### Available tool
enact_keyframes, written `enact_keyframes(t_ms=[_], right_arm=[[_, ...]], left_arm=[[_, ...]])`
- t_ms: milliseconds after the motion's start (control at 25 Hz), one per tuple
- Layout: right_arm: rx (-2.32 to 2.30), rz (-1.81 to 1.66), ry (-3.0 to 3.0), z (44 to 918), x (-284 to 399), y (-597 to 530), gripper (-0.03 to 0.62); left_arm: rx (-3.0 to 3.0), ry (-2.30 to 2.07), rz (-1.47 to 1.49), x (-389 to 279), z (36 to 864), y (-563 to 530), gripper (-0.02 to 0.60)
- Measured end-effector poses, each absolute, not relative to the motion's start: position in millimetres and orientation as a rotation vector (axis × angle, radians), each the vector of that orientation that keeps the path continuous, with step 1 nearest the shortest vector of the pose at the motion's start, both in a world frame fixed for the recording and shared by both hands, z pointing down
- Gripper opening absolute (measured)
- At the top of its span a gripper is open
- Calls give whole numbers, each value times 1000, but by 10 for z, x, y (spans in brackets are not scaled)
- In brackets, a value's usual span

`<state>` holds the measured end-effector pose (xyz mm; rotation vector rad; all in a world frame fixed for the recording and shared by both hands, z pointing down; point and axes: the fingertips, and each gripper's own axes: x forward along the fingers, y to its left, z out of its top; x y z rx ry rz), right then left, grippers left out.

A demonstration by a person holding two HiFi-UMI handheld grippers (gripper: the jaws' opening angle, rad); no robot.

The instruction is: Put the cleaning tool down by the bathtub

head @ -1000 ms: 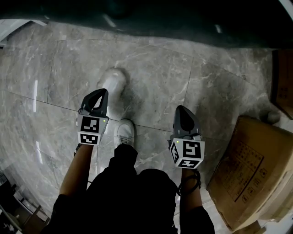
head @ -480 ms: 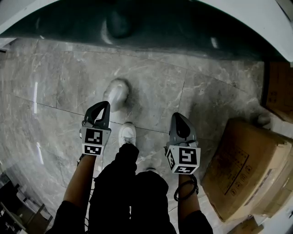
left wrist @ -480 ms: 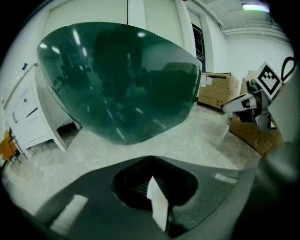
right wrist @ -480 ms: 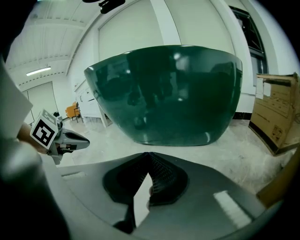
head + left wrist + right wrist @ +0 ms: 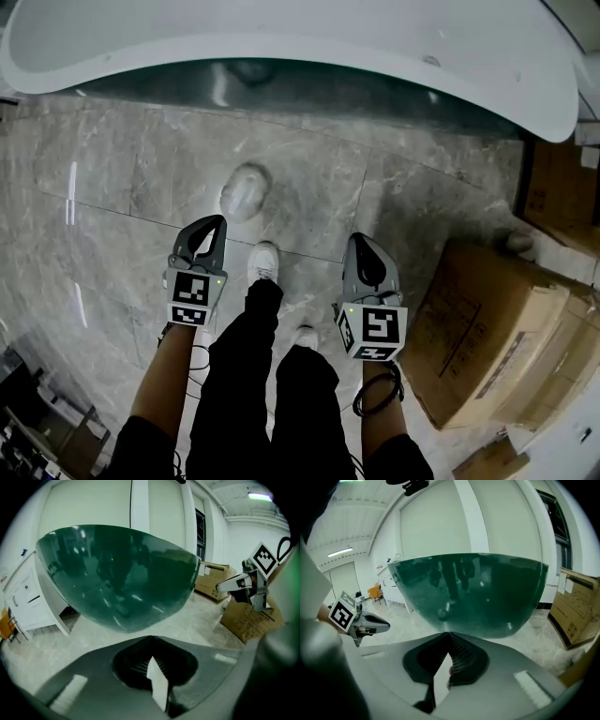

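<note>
The bathtub [image 5: 281, 47] fills the 12 o'clock edge of the head view, a white rim curving over a dark green, glossy side. In both gripper views it looms straight ahead as a green bowl [image 5: 117, 573] [image 5: 473, 592]. Below it the person stands on the grey marble floor [image 5: 112, 187], one white shoe [image 5: 263, 262] forward between the two tools. The left hand-held gripper [image 5: 216, 223] sits at about 8 o'clock and the right hand-held gripper [image 5: 360, 240] at about 4 o'clock. Both point toward the tub, and both have their jaws closed tip to tip with nothing between them. No cleaning tool shows in either one. A pale blurred oval [image 5: 246, 192] lies on the floor just ahead of the left one; I cannot tell what it is. A cardboard box [image 5: 487, 328] sits at 3 to 4 o'clock.
</note>
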<state>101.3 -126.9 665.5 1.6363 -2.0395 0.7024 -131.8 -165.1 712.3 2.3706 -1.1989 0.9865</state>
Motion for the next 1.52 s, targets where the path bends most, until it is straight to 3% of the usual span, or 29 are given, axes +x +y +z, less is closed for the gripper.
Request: enact_keyframes(t_ms=[1520], right_arm=[[1768,566,-2064,3009,561,-1885,12]], left_arm=[[2480,-1102,876,-1316,3845,-2121,2]])
